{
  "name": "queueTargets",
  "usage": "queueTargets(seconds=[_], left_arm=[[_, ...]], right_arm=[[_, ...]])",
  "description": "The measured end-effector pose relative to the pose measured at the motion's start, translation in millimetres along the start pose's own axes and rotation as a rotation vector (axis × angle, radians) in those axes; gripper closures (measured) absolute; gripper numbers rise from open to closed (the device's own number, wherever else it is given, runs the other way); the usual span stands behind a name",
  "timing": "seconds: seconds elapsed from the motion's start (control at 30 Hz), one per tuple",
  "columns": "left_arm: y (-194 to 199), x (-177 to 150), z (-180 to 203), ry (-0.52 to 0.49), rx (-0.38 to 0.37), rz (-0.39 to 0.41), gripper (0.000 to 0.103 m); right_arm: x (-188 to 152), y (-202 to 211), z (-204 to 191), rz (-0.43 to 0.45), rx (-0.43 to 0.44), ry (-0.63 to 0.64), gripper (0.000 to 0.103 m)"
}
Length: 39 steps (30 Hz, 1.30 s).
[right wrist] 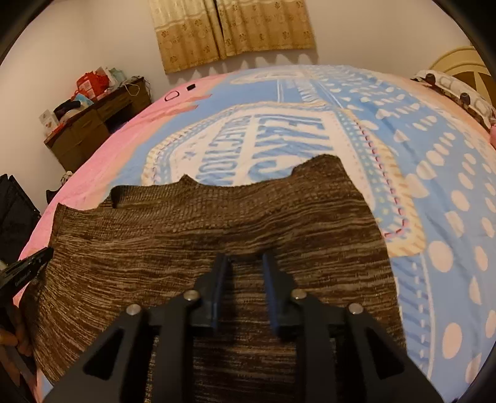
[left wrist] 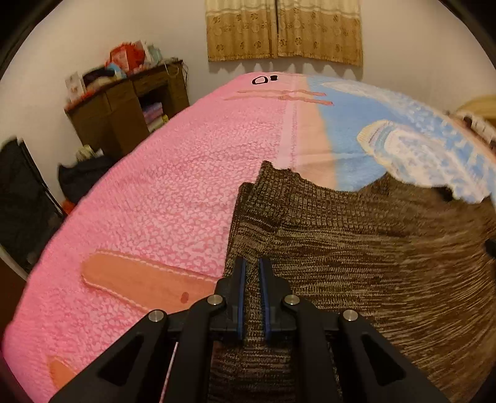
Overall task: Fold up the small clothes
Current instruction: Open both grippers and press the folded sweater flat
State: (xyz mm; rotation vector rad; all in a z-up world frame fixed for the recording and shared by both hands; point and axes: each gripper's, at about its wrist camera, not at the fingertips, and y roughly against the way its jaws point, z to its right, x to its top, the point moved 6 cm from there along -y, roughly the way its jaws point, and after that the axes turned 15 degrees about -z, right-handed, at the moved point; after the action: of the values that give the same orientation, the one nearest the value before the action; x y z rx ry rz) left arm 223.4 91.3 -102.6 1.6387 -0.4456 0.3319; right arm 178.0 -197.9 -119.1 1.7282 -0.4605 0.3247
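We find the brown knit garment spread flat on the bed, its long axis running across both claws. The left claw is pinching its near-left edge; the right claw stands spread over the near-right part, nothing gripped.

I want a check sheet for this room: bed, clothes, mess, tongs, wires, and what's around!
Surface: bed cover, pink and blue, lettering on it.
Job's things: brown knit spread flat.
Clutter: piled items on the desk; dark bag on the floor.
Tongs: left tongs shut on the knit's edge; right tongs open over the knit.
Cables: thin wire at the desk.
Surroundings: curtain, plain wall, pillow.
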Motion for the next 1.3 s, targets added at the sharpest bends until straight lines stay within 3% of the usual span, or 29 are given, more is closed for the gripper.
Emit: queueTargets(seconds=[0.13, 0.37, 0.7, 0.83, 0.9, 0.97, 1.07, 1.23, 1.3], left_arm=[[-0.2, -0.5, 4.3, -0.028, 0.057, 0.009, 0.094], [-0.4, -4.7, -4.5, 0.015, -0.030, 0.008, 0.094], [1.1, -5.8, -4.2, 0.013, -0.025, 0.011, 0.094], [3.1, -7.1, -5.6, 0.009, -0.020, 0.013, 0.094], [3.4, -8.1, -6.1, 0.011, -0.025, 0.016, 0.094], [3.3, -8.0, -6.1, 0.013, -0.027, 0.016, 0.094], [3.9, -8.6, -4.6, 0.007, -0.014, 0.017, 0.094], [4.3, -9.6, -0.2, -0.008, 0.018, 0.021, 0.094], [4.9, -10.1, 0.9, -0.015, 0.031, 0.022, 0.094]], right_arm=[[-1.2, 1.2, 0.6, 0.004, 0.001, 0.003, 0.073], [1.0, -2.4, -11.3, 0.001, -0.010, 0.042, 0.059], [0.5, -3.9, -14.2, 0.006, -0.046, 0.058, 0.058], [-0.6, -0.4, -17.4, 0.008, -0.105, 0.063, 0.059], [-6.5, 14.9, -17.3, 0.046, -0.144, 0.041, 0.060], [-15.6, 34.3, -15.8, 0.093, -0.120, -0.002, 0.059], [-37.8, 49.1, -13.8, 0.050, -0.050, -0.054, 0.059], [-72.7, 41.4, -8.1, -0.009, -0.086, -0.063, 0.057], [-81.2, 37.1, -8.1, 0.025, -0.100, -0.052, 0.057]])
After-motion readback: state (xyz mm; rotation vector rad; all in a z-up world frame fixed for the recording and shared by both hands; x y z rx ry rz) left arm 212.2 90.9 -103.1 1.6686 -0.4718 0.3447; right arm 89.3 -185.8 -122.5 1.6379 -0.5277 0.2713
